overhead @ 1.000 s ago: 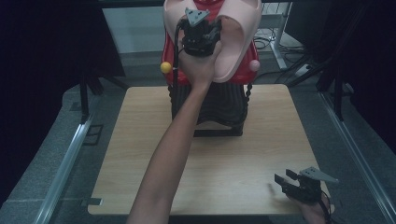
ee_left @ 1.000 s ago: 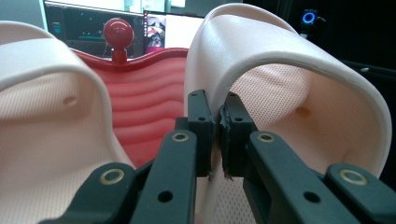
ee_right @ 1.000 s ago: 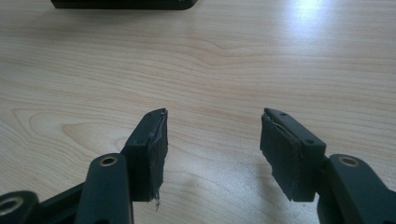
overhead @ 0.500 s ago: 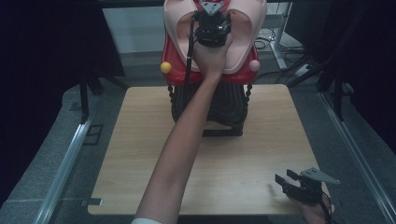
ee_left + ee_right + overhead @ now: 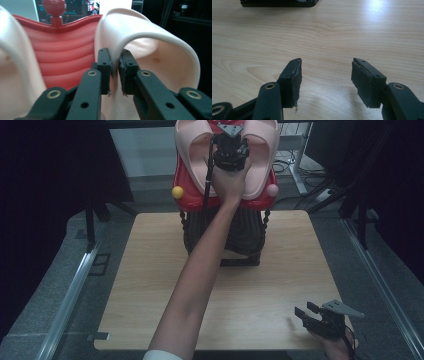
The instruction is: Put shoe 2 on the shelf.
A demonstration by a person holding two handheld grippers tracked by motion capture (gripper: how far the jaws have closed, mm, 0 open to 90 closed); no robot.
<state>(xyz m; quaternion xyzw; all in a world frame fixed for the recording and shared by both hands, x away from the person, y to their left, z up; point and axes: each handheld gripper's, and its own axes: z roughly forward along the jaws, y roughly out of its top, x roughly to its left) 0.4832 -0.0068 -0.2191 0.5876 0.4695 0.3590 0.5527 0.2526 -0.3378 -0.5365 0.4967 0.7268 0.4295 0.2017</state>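
Note:
Two pale pink moulded cups (image 5: 260, 155) hang on a red ribbed frame (image 5: 190, 200) at the table's far middle. My left gripper (image 5: 230, 142) reaches up between them at the end of an outstretched bare arm. In the left gripper view its gripper (image 5: 115, 67) straddles the inner edge of the right-hand cup (image 5: 150, 32). The jaws have just been opening, and a thin dark gap shows between the pads and the edge. My right gripper (image 5: 306, 310) rests at the table's near right corner, and its view shows the gripper (image 5: 325, 72) open over bare wood.
The red frame stands on a black stand (image 5: 225, 235) on the wooden table (image 5: 150, 295). A yellow ball (image 5: 177, 192) and a pink ball (image 5: 272, 190) stick out at its sides, a red ball (image 5: 54, 7) on top. Dark curtains surround the table.
My left hand has moved right, from in front of the left cup to the gap between the two cups. The right gripper has stayed put.

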